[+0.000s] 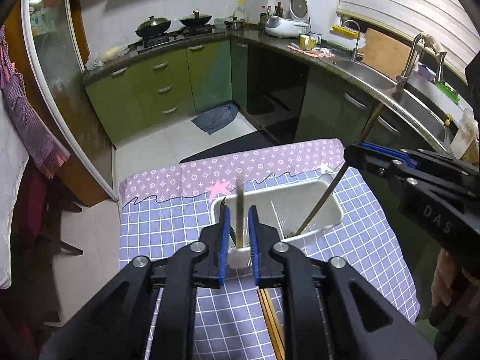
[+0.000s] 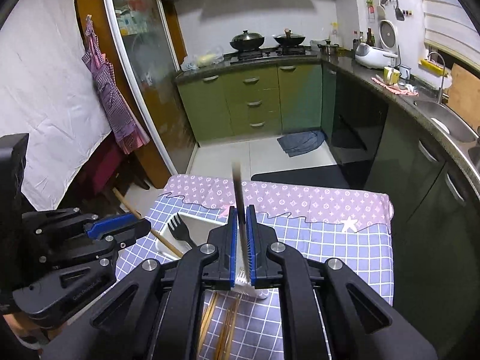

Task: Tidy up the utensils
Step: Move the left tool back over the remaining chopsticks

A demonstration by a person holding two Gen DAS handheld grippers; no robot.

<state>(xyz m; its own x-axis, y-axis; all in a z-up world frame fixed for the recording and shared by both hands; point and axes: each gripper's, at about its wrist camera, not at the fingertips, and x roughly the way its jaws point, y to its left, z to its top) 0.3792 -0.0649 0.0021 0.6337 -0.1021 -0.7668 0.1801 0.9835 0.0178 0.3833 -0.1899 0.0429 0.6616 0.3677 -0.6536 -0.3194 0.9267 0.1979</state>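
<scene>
My right claw [image 2: 240, 234] pinches a dark chopstick [image 2: 239, 192] upright so it drops end-first into the white basket [image 1: 327, 207] just below; my left claw [image 1: 239, 234], narrow, loosely brackets a wooden chopstick [image 1: 240, 210] there.

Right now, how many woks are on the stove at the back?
2. The left wok and the right wok sit side by side on the stove, both lidded. The small pot further right isn't counted.
</scene>
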